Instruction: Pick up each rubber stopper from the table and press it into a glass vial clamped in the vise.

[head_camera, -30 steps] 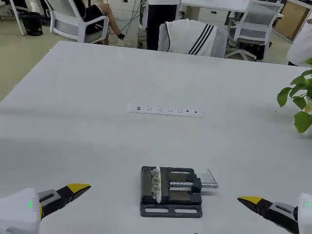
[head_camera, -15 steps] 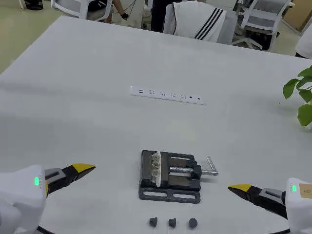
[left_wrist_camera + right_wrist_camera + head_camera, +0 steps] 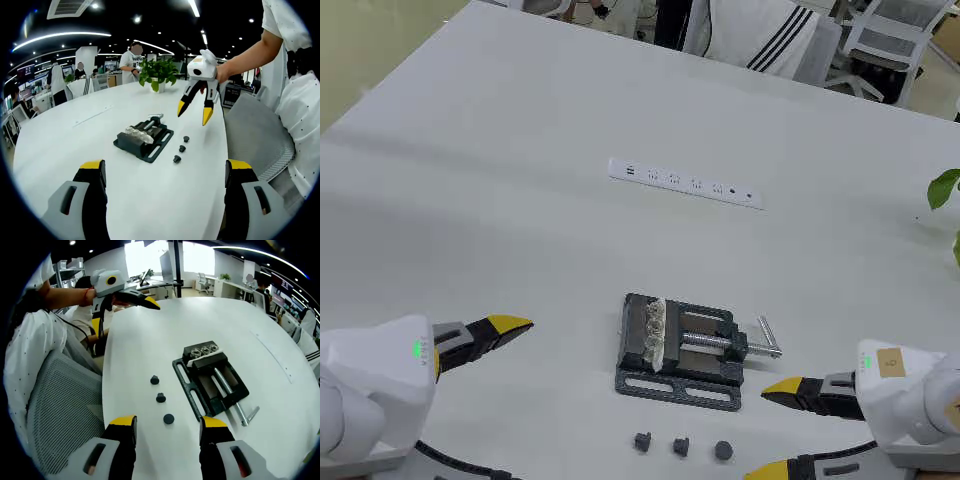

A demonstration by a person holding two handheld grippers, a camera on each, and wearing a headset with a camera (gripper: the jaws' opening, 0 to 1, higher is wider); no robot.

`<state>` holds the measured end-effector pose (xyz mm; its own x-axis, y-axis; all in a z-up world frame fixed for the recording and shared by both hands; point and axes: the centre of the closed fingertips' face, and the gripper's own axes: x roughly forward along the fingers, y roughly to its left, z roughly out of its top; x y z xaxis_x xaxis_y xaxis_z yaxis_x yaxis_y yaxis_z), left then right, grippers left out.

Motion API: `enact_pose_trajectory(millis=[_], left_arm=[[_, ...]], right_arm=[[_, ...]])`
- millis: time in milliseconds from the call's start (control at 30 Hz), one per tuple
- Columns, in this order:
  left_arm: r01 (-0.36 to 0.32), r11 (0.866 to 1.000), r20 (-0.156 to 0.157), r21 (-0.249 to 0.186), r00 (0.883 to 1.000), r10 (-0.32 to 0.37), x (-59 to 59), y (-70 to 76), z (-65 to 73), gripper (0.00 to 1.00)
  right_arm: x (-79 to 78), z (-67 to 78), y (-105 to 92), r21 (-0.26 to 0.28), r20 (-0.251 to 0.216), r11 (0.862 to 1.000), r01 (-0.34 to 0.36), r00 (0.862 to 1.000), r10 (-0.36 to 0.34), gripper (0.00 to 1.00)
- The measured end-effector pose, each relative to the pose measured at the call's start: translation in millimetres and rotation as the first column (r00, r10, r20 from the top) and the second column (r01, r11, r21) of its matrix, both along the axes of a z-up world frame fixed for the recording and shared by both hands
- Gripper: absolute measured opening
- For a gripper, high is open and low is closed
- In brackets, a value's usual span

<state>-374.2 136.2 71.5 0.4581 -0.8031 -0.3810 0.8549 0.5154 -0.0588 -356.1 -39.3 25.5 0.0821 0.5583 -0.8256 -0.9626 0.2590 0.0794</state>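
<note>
Since half a second ago my head has tipped down, and my right gripper (image 3: 760, 428) has drawn nearer the vise (image 3: 695, 345), rolled so that both its yellow tips show. Everything rests on the white table (image 3: 520, 200). My left gripper (image 3: 166, 164) hovers well to the left of the vise, jaws wide apart and empty. The right one's jaws also stand apart, holding nothing. Beyond the vise lies a white power strip (image 3: 685, 183). The vise clamps a row of glass vials (image 3: 655, 325) at its left end. On my side of it three dark rubber stoppers (image 3: 678, 446) lie in a line on the table, apart from both grippers
</note>
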Motion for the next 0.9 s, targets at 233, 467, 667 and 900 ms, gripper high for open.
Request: enact_pose_trajectory(millis=[233,467,667,900], left_arm=[[-0.002,1.0,-0.003,-0.014,1.0,0.002,-1.0,0.0,-2.8,0.99],[-0.012,0.999,-0.006,-0.03,1.0,0.012,0.7,0.8,-4.4,0.99],[-0.022,0.999,-0.009,-0.044,1.0,0.021,1.1,2.0,-4.4,0.99],[-0.033,0.998,-0.014,-0.052,0.999,0.032,-1.3,4.9,-5.8,0.99]], right_arm=[[-1.7,-14.7,9.8,-0.08,-0.017,0.992,-0.098,0.995,0.097,0.34],[-3.9,-37.1,4.3,-0.211,-0.036,0.947,-0.241,0.97,0.239,0.23],[-4.7,-44.4,6.3,-0.264,-0.034,0.916,-0.301,0.952,0.303,0.18],[-5.4,-47.6,7.3,-0.294,-0.041,0.894,-0.339,0.939,0.342,0.14]])
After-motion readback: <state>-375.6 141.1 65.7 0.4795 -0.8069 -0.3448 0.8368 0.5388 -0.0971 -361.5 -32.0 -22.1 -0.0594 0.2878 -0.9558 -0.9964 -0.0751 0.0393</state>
